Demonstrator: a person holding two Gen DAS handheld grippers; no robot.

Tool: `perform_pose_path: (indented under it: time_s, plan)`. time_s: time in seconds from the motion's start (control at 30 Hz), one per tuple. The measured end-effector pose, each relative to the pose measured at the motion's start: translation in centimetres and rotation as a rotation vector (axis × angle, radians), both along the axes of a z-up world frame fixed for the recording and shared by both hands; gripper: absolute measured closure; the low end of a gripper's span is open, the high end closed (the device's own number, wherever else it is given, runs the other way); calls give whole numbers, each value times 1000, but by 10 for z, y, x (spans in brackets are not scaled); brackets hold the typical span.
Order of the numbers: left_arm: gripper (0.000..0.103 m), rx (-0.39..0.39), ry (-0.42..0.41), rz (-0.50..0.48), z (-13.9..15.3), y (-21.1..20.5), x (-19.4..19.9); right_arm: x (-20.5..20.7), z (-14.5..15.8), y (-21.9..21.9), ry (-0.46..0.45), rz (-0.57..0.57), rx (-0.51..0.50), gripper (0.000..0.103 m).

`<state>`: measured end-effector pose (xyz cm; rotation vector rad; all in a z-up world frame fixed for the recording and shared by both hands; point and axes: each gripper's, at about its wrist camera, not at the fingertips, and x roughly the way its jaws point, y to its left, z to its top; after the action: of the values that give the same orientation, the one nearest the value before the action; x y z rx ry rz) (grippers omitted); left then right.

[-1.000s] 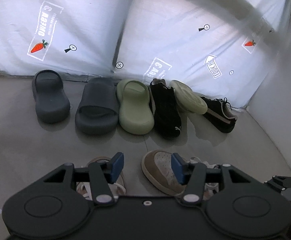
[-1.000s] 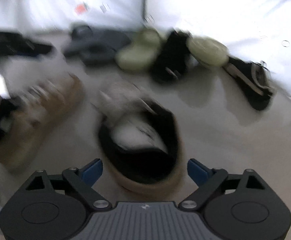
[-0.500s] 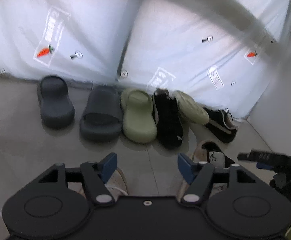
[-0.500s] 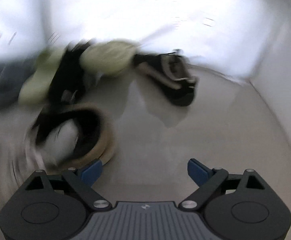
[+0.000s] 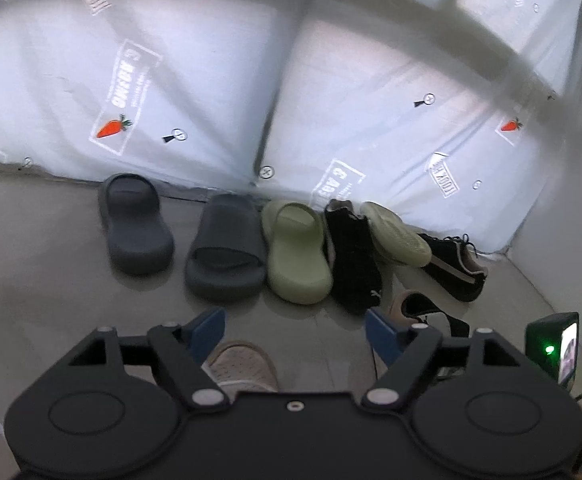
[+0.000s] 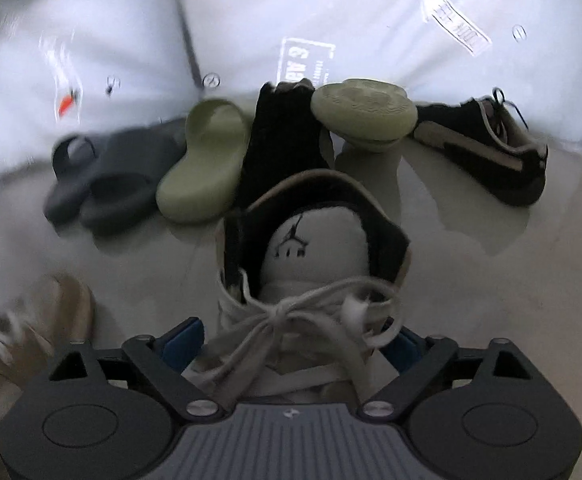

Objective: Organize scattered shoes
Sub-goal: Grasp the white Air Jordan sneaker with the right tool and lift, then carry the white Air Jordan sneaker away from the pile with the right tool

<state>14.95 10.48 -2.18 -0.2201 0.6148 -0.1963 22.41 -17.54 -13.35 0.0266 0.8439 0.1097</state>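
Along the wall, left to right: two dark grey slides [image 5: 135, 226] and [image 5: 225, 254], a green slide [image 5: 297, 256], a black sneaker [image 5: 353, 258], a second green slide [image 5: 395, 236] tipped over with its sole showing, propped against that sneaker, then the other black sneaker [image 5: 457, 262] lying on its side.

Nearer, a tan sneaker [image 5: 243, 364] on the floor beneath the left gripper [image 5: 295, 326], blue fingers spread wide, nothing between them. Further right, the right gripper [image 6: 293, 340] straddling a white-and-tan laced sneaker [image 6: 315, 248] at the lace area, heel collar pointing toward the row. Fingers close at both flanks, but actual contact hidden by shoe and laces — cannot tell whether pinching or merely bracketing.

Risks, judged from this: a grip on soft upper could fold or slip, dropping the shoe askew; loose laces could snag a finger; carrying it forward could knock the propped green slide. Leaving the tipped pair as is would keep the row untidy.

Hard to read: left part of the right wrist view smeared by blur, tan sneaker [image 6: 47, 320] there only a smudge; the laced shoe's toe cut off under the gripper body.
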Motion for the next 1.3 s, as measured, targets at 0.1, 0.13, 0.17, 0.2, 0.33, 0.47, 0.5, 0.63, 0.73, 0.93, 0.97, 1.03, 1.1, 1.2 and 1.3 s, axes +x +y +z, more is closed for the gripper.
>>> perform_pose_path:
  time_s: [0.1, 0.13, 0.17, 0.2, 0.33, 0.47, 0.5, 0.63, 0.73, 0.93, 0.97, 1.03, 1.1, 1.2, 1.3]
  plan:
    - [25, -6, 10, 30, 0, 9, -9, -10, 3, 1, 14, 36, 36, 17]
    - [25, -8, 13, 38, 0, 12, -12, -13, 4, 4, 18, 50, 36, 17]
    - [25, -10, 15, 46, 0, 15, -15, -17, 4, 7, 22, 63, 36, 17]
    - [25, -12, 16, 51, 1, 18, -18, -19, 5, 11, 23, 68, 35, 17]
    - [25, -21, 16, 63, 3, 27, -30, -52, 11, 43, 59, 161, 40, 17]
    - [25, -18, 18, 55, 6, 34, -44, -65, 14, 69, 80, 230, 24, 18]
    - [25, -14, 17, 54, 6, 36, -48, -67, 15, 74, 85, 237, 24, 18]
    - [25, 5, 17, 69, 9, 46, -65, -71, 16, 93, 99, 250, 26, 18]
    - [25, 14, 19, 101, 12, 60, -78, -72, 17, 111, 99, 280, 30, 18]
    - [25, -29, 38, 189, 16, 95, -97, -76, 18, 143, 106, 292, 51, 18]
    - [25, -30, 40, 194, 16, 99, -99, -77, 19, 147, 107, 291, 52, 18]
    - [25, -31, 41, 201, 16, 107, -103, -78, 19, 154, 107, 288, 54, 18]
    - [25, -19, 40, 193, 15, 110, -107, -81, 19, 161, 106, 290, 57, 18]
    - [25, 14, 39, 165, 12, 114, -117, -81, 22, 160, 143, 281, 71, 17]
    - [25, 39, 39, 142, 7, 118, -127, -97, 32, 152, 125, 199, 102, 17]
